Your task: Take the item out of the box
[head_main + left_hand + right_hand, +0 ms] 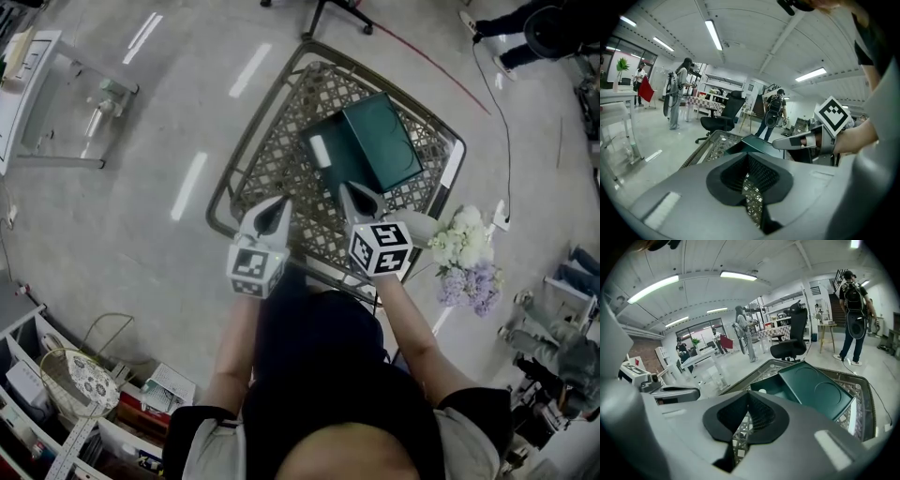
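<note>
A dark green box (349,157) lies on a metal lattice table (272,159), its lid (382,141) lifted and leaning over the right side. Inside the box shows a small white item (320,150), also seen in the right gripper view as a white spot (762,391) beside the lid (820,392). My left gripper (279,202) hovers over the table's near edge, left of the box, jaws together and holding nothing. My right gripper (347,189) is shut and empty just short of the box's near side. The left gripper view shows the box (754,143) ahead and the right gripper (788,142) beside it.
A bunch of white and lilac flowers (469,253) sits right of the table. A black office chair (723,118) and standing people (774,112) are beyond it. A clear table (66,103) stands far left, cluttered shelves (84,394) near left, and a cable (497,103) runs over the floor.
</note>
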`<state>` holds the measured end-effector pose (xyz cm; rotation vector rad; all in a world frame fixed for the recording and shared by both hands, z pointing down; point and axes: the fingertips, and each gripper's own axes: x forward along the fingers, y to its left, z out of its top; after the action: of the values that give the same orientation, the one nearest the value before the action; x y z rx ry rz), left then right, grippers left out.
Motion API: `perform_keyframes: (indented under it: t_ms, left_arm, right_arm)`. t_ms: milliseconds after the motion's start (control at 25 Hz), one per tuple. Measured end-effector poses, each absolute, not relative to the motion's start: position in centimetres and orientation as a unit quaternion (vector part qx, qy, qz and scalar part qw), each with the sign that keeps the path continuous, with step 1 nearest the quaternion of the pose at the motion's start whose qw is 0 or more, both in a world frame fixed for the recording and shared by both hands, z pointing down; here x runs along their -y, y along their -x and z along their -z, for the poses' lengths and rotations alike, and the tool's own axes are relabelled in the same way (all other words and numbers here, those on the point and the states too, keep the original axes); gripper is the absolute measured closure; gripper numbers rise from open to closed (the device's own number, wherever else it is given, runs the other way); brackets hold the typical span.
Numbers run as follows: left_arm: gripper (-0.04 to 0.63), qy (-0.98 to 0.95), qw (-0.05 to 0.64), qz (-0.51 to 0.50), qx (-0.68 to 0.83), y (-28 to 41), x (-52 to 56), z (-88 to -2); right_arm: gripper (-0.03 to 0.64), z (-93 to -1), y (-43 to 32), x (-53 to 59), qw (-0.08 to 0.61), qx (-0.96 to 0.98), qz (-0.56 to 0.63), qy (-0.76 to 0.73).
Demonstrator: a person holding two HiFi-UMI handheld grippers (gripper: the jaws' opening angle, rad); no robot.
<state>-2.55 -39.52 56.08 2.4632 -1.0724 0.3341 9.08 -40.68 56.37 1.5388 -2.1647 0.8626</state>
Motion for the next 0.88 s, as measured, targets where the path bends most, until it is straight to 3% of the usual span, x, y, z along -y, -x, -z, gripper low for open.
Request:
perform_keyframes:
  t_ms: [720, 880]
  left_arm:
    - [0.586, -0.891, 0.237, -0.134, 0.364, 2.1, 43.4, -60.3]
    - [0.586, -0.887, 0.25, -0.132, 0.364, 2.0, 43.7, -61.0]
  right_arm:
    - [0.614, -62.1, -9.2, 46.3, 0.218, 0.745, -0.34, -0.531]
    - [0.571, -63.8, -9.2, 47.2, 0.24, 0.746, -0.356, -0.51]
